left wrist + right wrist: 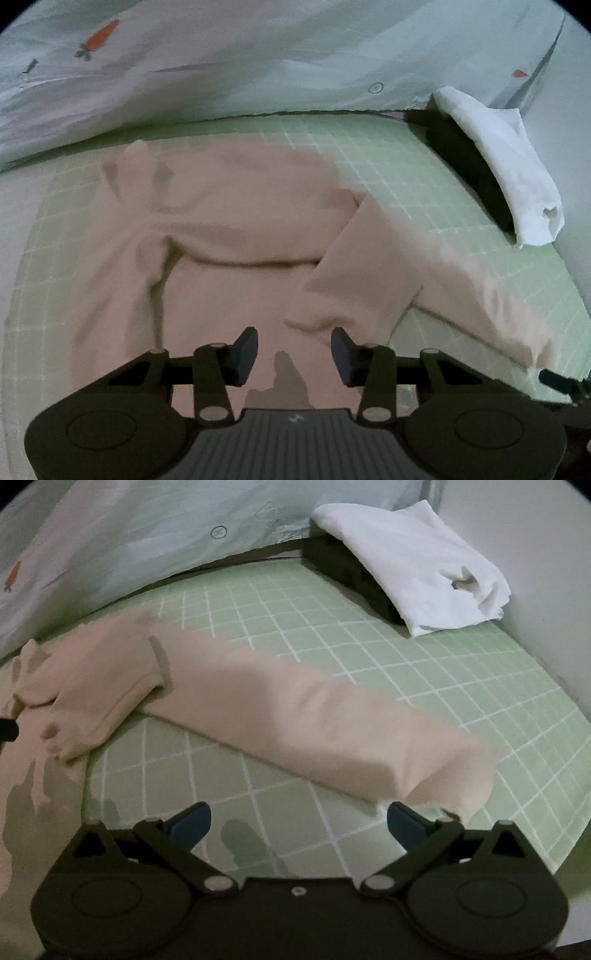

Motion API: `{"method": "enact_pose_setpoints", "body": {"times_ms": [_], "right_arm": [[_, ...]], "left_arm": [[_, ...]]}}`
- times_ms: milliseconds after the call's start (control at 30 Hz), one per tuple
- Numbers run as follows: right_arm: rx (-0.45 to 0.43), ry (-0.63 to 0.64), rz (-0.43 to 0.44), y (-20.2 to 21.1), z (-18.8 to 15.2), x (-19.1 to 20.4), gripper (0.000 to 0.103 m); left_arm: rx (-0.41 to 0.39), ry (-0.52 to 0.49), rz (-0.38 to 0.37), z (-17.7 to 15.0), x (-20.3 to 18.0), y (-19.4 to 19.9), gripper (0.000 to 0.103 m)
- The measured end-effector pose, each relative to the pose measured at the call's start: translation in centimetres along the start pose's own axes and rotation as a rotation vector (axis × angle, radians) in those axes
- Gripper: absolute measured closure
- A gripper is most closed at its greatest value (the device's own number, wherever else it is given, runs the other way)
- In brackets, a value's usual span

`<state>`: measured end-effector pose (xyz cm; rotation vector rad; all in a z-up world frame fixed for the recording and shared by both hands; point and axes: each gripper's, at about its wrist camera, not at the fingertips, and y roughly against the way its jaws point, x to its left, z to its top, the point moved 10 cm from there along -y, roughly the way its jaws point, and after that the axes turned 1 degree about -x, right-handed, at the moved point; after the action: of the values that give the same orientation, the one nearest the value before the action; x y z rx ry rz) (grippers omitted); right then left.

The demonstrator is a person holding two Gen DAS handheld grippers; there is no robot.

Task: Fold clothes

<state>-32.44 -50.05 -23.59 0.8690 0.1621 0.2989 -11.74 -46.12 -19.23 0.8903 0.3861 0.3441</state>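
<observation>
While I am watching through the left wrist camera, my left gripper (pixel 294 356) is hanging over the lower body of a pale pink long-sleeved top (pixel 221 236), its two dark pads standing apart with nothing between them, only pink cloth lying below. My right gripper (pixel 298 825) is hovering with its blue-padded fingers (pixel 190 825) spread as wide as they go, also empty, above bare green checked sheet (pixel 424 686) and just short of the cuff end of the top's sleeve (pixel 314 723).

The top is lying spread on the sheet, roughly in the middle of the bed surface. In the left view its body is running away from me, with a crosswise fold creasing it about halfway up; one sleeve is lying doubled back over the body near my pads. The other sleeve is stretching out flat to the side: in the right view its long axis is running diagonally from the upper left, where it is joining the body, down to the lower right, with the cuff pointing toward my right gripper's right finger.

Beyond the garment, a folded white cloth (pixel 417 568) is resting on something dark (pixel 351 572) at the far right corner of the sheet. Farthest back, a light duvet printed with carrots (pixel 258 55) is bunching along the sheet's far edge.
</observation>
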Motion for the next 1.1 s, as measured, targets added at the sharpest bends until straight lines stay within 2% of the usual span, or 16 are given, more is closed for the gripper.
{"method": "enact_pose_setpoints", "body": {"times_ms": [200, 400, 433, 467, 533, 567, 700, 933, 1100], "right_arm": [[0.032, -0.016, -0.012, -1.3, 0.5, 0.6, 0.0], [0.063, -0.056, -0.013, -1.8, 0.2, 0.6, 0.0], [0.065, -0.063, -0.015, -1.8, 0.2, 0.5, 0.0], [0.065, -0.068, -0.02, -1.9, 0.2, 0.3, 0.0], [0.067, -0.081, -0.029, -1.9, 0.2, 0.0, 0.0], [0.067, -0.086, -0.033, -1.9, 0.2, -0.1, 0.0], [0.062, -0.092, -0.04, -2.0, 0.4, -0.2, 0.0], [0.047, -0.071, -0.025, -1.8, 0.1, -0.3, 0.0], [0.036, -0.04, -0.001, -0.9, -0.9, -0.1, 0.0]], "left_arm": [[0.055, -0.03, -0.032, 1.7, -0.5, -3.4, 0.057], [0.089, -0.083, -0.071, 2.2, -1.2, -5.5, 0.059], [0.093, -0.095, -0.073, 2.1, -1.4, -5.7, 0.073], [0.097, -0.105, -0.076, 2.0, -1.5, -6.0, 0.083], [0.095, -0.105, -0.08, 1.8, -1.6, -6.0, 0.096], [0.085, -0.099, -0.082, 1.8, -1.5, -5.8, 0.099], [0.048, -0.061, -0.097, 1.9, -1.3, -4.3, 0.101], [-0.027, 0.079, -0.126, 0.8, -0.8, 0.4, 0.101], [-0.086, 0.193, -0.118, -1.4, 0.3, 4.7, 0.101]]}}
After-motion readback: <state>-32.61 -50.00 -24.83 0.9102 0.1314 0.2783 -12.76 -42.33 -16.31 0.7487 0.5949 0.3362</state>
